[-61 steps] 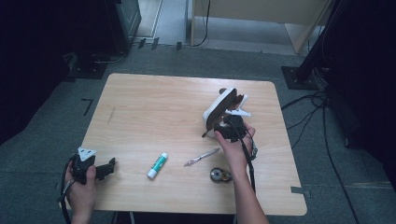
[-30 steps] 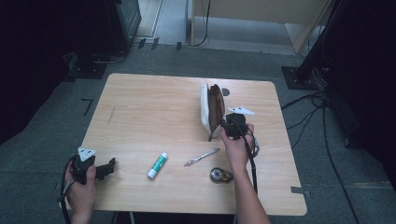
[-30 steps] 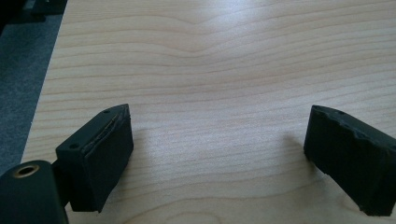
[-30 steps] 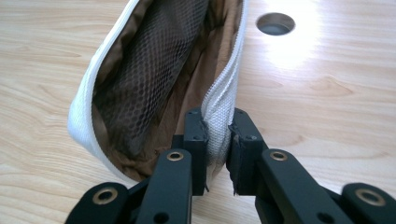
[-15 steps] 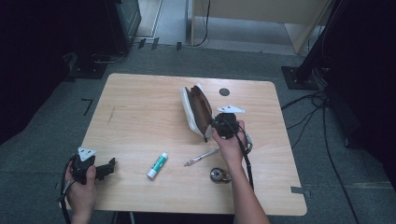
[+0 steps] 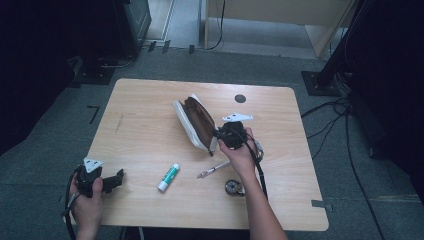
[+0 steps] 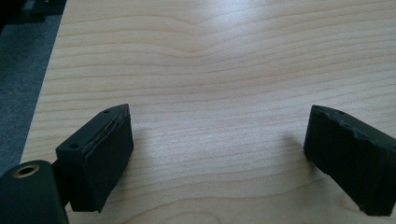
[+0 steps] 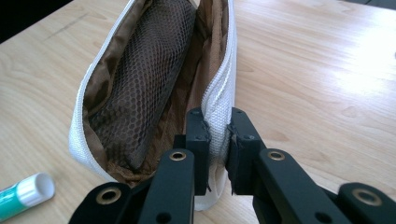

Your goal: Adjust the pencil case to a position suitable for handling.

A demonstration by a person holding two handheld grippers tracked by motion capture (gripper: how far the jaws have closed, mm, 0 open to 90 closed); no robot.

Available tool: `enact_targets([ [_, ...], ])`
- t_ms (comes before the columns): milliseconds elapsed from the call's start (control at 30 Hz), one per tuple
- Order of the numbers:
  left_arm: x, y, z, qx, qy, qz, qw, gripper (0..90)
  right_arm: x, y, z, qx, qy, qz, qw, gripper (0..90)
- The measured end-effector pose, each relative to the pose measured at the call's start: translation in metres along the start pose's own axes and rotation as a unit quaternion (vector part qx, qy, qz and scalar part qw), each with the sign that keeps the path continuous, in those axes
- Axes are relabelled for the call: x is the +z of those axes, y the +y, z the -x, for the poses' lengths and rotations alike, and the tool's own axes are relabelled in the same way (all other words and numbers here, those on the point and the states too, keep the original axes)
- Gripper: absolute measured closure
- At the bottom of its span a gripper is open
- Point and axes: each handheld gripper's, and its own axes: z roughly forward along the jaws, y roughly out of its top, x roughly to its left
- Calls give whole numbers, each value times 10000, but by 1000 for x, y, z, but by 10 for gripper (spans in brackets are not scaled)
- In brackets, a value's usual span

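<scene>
A white pouch [image 6: 192, 122] with a brown mesh lining [image 8: 140, 79] lies open at the middle of the wooden table [image 6: 150, 110]. My right gripper [image 6: 220, 134] is shut on the pouch's near zipper edge [image 8: 218, 112], one jaw inside and one outside. At the table's front left corner my left gripper [image 6: 119, 179] rests low, and its jaws stand wide open over bare wood [image 7: 219, 140] with nothing between them. A glue stick [image 6: 168, 177] with a green label and white cap lies in front of the pouch, and its cap end [image 8: 28, 191] shows beside the right gripper.
A pen [image 6: 213, 169] lies just below the right hand. A small round metal object [image 6: 233, 187] sits near the right forearm. A dark round spot [image 6: 240, 98] marks the table's far side. Dark stands and cables surround the table on the grey floor.
My right gripper has dragged the pouch left and toward the table's middle, and the pouch has tipped so its open side faces up. The left gripper has stayed put.
</scene>
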Motion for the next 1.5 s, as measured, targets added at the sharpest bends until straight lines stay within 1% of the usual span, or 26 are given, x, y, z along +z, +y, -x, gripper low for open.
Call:
enact_targets([
  [100, 0, 0, 0, 1, 0, 0, 10000, 85, -1, -1, 1, -15, 67, -44, 10000, 808],
  [133, 0, 0, 0, 1, 0, 0, 10000, 84, -1, -1, 2, -45, 43, -69, 10000, 807],
  [200, 0, 0, 0, 2, 0, -1, 10000, 85, -1, -2, 4, -83, -98, -156, 9998, 801],
  [333, 0, 0, 0, 2, -1, 0, 10000, 84, 0, -3, 8, 65, -114, -192, 9997, 750],
  [367, 0, 0, 0, 2, 0, 0, 10000, 85, 0, -3, 7, 76, -146, -176, 9997, 706],
  [467, 0, 0, 0, 3, 0, 0, 10000, 84, 2, -3, 5, 84, -181, -161, 9997, 681],
  [533, 0, 0, 0, 3, -1, 1, 10000, 84, 4, -2, 3, 131, -261, -131, 9995, 642],
  [567, 0, 0, 0, 3, 0, 0, 10000, 84, 5, -2, 3, 168, -299, -111, 9994, 626],
  [633, 0, 0, 0, 3, -1, 1, 10000, 84, 7, -1, 3, 315, -357, -56, 9988, 602],
  [700, 0, 0, 0, 2, 0, -1, 10000, 84, 13, 1, 3, 448, -401, -86, 9982, 600],
  [767, 0, 0, 0, 5, 0, -1, 10000, 84, 15, 1, 3, 436, -449, -104, 9980, 612],
  [800, 0, 0, 0, 5, 0, 1, 10000, 84, 19, 1, 2, 408, -453, -148, 9980, 694],
  [833, 0, 0, 0, 5, 0, 1, 10000, 85, 19, 1, 2, 408, -453, -148, 9980, 694],
  [900, 0, 0, 0, 6, -1, 1, 10000, 85, 21, 2, 1, 399, -406, -164, 9982, 767],
  [933, 0, 0, 0, 5, -1, 1, 10000, 85, 21, 2, 1, 387, -397, -149, 9983, 790],
  [1033, 0, 0, 0, 6, 0, 1, 10000, 84, 21, 3, 1, 345, -350, -108, 9987, 812],
  [1067, 0, 0, 0, 5, -1, 2, 10000, 84, 21, 3, 1, 336, -304, -123, 9989, 815],
  [1100, 0, 0, 0, 4, 0, 2, 10000, 84, 22, 3, 0, 261, -178, -120, 9994, 821],
  [1133, 0, 0, 0, 5, 0, 1, 10000, 84, 22, 3, 0, 261, -178, -120, 9994, 821],
  [1167, 0, 0, 0, 3, 0, 1, 10000, 84, 22, 3, -1, 208, -29, -141, 9997, 826],
  [1200, 0, 0, 0, 4, 0, 1, 10000, 84, 22, 3, -1, 208, -29, -141, 9997, 826],
  [1233, 0, 0, 0, 12, -5, 4, 10000, 85, 23, 2, 0, 136, 101, -173, 9997, 827],
  [1367, 0, 0, 0, 27, -15, -2, 10000, 84, 22, 2, 3, 112, 165, -157, 9997, 812],
  [1400, 0, 0, 0, 26, -17, -2, 10000, 84, 20, 1, 5, 158, 173, -150, 9996, 781],
  [1433, 0, 0, 0, 26, -17, -2, 10000, 84, 20, 1, 5, 158, 173, -150, 9996, 781],
  [1500, 0, 0, 0, 28, -20, -3, 10000, 85, 17, 2, 6, 127, 186, -97, 9997, 707],
])
